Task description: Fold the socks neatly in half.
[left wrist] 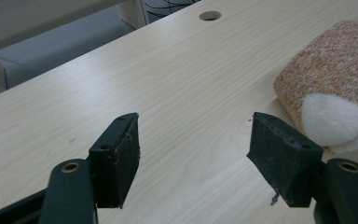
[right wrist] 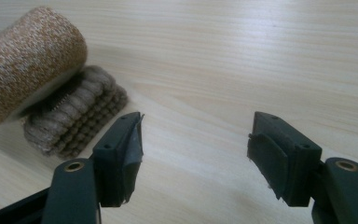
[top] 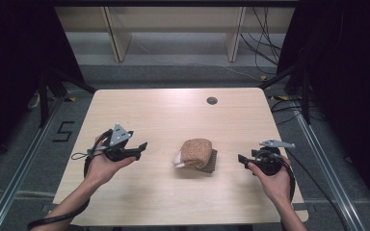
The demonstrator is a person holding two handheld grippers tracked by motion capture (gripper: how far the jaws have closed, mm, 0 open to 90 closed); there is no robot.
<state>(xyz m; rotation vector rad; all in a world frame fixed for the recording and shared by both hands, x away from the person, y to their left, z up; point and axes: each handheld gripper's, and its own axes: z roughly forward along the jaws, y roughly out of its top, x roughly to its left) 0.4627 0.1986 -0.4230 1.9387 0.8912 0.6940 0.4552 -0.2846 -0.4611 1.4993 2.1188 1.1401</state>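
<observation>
Pale wooden counter (top: 173, 110) carries a rolled orange sock (top: 196, 152), white toe pointed left, atop a grey sock (top: 210, 162). Flanking it, left gripper (top: 141, 148) and right gripper (top: 241, 160) are held wide open, empty.

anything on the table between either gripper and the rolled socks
Nothing visible. Bare table lies between the left gripper and the orange sock roll, and between the right gripper and the brown ribbed sock under it. Both grippers are open and empty.
</observation>
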